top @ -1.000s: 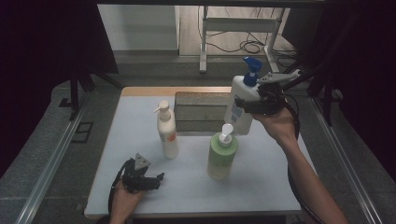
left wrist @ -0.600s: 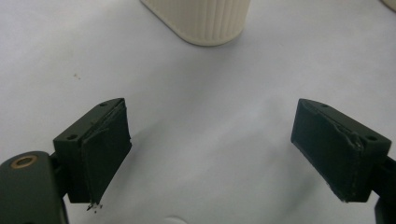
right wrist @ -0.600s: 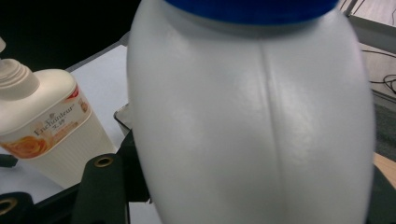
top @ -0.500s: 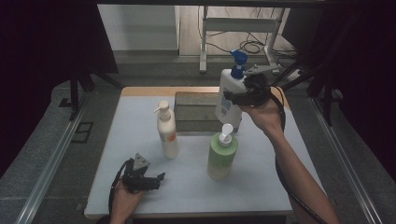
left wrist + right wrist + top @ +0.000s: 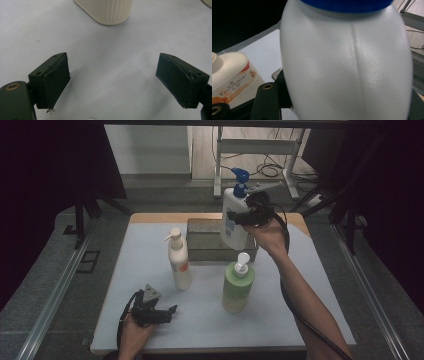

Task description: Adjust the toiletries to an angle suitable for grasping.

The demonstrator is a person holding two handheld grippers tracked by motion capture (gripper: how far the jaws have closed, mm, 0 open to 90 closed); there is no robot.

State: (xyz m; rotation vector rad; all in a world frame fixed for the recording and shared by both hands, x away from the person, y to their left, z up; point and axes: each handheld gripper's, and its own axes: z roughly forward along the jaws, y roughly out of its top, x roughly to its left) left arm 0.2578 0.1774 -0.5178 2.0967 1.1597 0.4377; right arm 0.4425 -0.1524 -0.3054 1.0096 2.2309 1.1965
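White bottle (image 5: 233,222) in right gripper (image 5: 240,216) above grey box (image 5: 210,240)

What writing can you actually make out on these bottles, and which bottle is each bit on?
"Enchanteur": script brand name on the label of the cream pump bottle, read in the right gripper view.
Small characters just under that name: too small to read.
Blue label on the white bottle with the blue pump, held in the right gripper: too small to read in the high view.
Green pump bottle: no readable text.
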